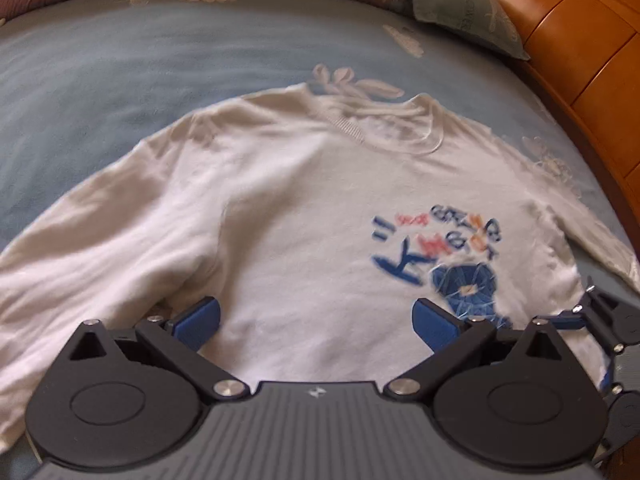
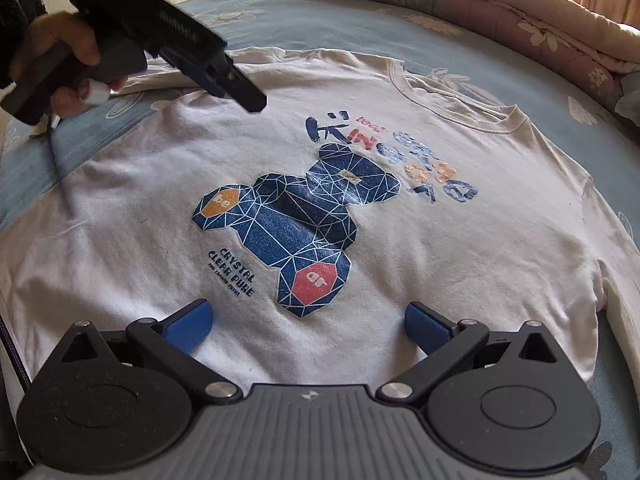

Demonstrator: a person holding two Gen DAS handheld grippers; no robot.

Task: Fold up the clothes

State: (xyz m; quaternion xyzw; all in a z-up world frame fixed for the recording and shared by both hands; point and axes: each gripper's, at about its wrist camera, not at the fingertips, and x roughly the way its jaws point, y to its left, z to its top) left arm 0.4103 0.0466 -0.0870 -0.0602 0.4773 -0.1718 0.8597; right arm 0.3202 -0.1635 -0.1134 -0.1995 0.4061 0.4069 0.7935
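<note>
the left gripper (image 1: 318,320) holds its ribbed blue jaws wide apart with nothing between them, hovering over the lower body of a white long-sleeved shirt (image 1: 288,240). the right gripper (image 2: 308,322) has its jaws spread too, above the soft cotton knit just below a faceted blue bear print (image 2: 296,224). the shirt lies flat, print up, on a pale blue flowered bedsheet (image 1: 120,60); its long axis runs from hem at 6 o'clock to ribbed collar at 1 o'clock in the right wrist view. a glossy wooden headboard (image 1: 580,36) stands at 2 o'clock in the left view.
</note>
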